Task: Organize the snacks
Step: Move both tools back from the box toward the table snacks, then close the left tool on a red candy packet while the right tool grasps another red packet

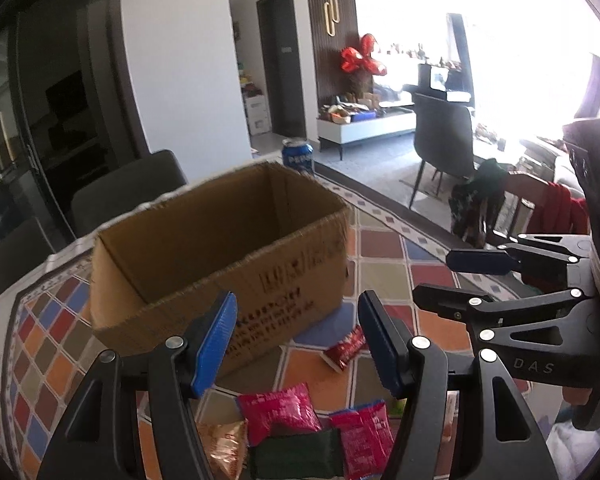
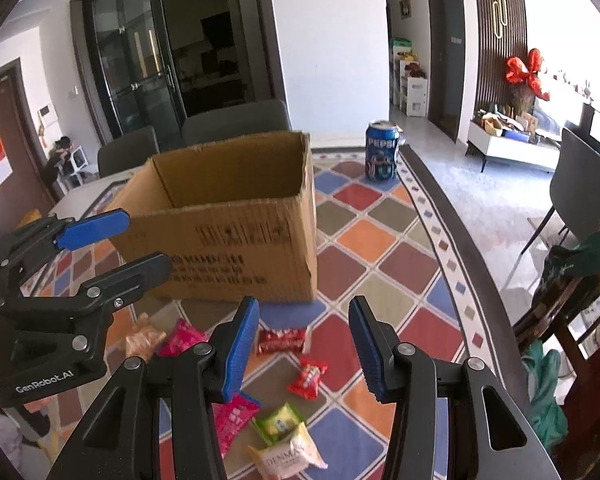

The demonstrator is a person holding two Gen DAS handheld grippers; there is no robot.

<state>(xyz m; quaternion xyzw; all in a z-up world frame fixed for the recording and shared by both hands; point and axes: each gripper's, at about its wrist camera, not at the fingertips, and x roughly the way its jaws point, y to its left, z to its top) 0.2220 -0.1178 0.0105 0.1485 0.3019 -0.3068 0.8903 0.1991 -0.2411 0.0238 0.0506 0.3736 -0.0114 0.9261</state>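
An open, empty cardboard box [image 1: 220,256] [image 2: 224,220] stands on the colourful tiled tablecloth. Several snack packets lie in front of it: a dark red one [image 1: 346,348] [image 2: 282,340], pink ones [image 1: 280,412] [image 2: 182,338], a small red one [image 2: 309,376], a green one [image 2: 278,422], a cream one [image 2: 286,458], a copper one [image 1: 224,446]. My left gripper [image 1: 298,344] is open and empty above the packets. My right gripper [image 2: 304,352] is open and empty; it also shows in the left wrist view [image 1: 440,276].
A blue Pepsi can [image 2: 382,152] [image 1: 298,156] stands behind the box near the table's far edge. Grey chairs [image 2: 236,120] stand behind the table. The table edge [image 2: 460,240] curves along the right, with another chair [image 2: 576,196] beyond it.
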